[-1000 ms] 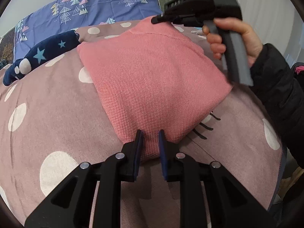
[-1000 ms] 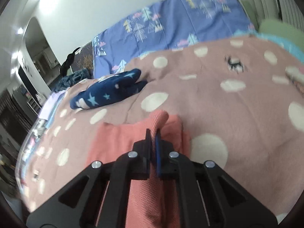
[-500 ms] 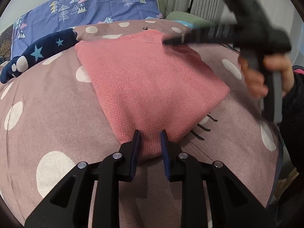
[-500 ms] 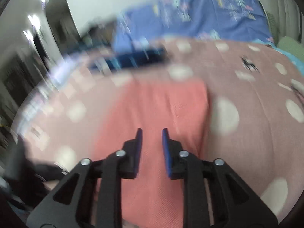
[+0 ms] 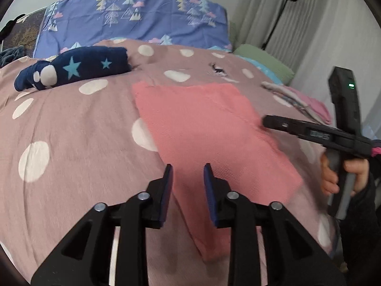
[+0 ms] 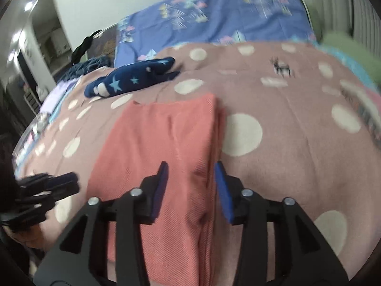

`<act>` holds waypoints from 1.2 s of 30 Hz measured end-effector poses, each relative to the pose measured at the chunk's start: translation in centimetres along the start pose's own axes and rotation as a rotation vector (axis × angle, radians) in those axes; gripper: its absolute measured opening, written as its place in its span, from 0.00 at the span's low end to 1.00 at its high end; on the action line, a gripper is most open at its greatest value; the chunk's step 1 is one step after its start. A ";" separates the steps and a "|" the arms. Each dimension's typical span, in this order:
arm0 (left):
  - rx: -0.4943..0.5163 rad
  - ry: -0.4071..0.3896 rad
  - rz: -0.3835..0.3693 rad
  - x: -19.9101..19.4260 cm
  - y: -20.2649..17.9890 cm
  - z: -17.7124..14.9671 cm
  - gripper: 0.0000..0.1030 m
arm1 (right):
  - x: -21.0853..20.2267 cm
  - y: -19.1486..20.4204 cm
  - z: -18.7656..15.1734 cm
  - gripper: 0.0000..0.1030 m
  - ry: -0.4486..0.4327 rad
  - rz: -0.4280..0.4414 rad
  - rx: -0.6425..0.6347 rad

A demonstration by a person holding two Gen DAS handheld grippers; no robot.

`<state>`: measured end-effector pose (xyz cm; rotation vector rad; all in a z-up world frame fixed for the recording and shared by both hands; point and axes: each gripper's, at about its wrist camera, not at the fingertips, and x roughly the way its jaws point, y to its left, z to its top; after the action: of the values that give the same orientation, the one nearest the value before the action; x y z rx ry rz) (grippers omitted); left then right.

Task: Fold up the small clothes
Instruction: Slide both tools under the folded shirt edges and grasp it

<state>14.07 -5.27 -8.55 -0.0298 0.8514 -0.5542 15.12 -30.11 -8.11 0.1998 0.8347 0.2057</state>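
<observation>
Folded pink knit garment (image 5: 204, 128) lay flat on the polka-dot bedspread (image 5: 71, 128). Left hand-held gripper (image 5: 188, 183) gaped wide above its near corner, holding nothing. Right hand-held gripper (image 6: 191, 181) also spread wide over its right edge. Navy star-print garment (image 5: 71, 70) sat far left.

Bed covered by a dusty-pink blanket (image 5: 71, 124) with white dots. Lying flat on it: a folded coral-pink knit garment (image 5: 209, 128). Near the blue tree-print pillow (image 5: 133, 19): a rolled navy star-patterned cloth (image 5: 71, 70). At the far right edge: folded pink clothes (image 5: 307, 102).
</observation>
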 end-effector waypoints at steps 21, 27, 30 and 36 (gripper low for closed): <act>-0.088 0.103 -0.106 7.6 2.1 2.8 0.59 | 5.6 -4.4 0.8 0.52 0.138 0.210 0.183; -0.088 0.106 -0.119 8.4 2.1 3.4 0.59 | 6.9 -4.9 2.0 0.54 0.149 0.265 0.179; -0.080 0.105 -0.117 8.4 1.9 3.5 0.59 | 6.7 -5.1 2.1 0.53 0.147 0.284 0.180; -0.080 0.102 -0.124 8.5 2.1 3.5 0.59 | 5.4 -4.4 1.4 0.61 0.167 0.283 0.151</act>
<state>22.02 -8.12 -12.69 -0.1288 0.9755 -0.6416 20.11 -33.09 -12.17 0.4485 0.9881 0.4297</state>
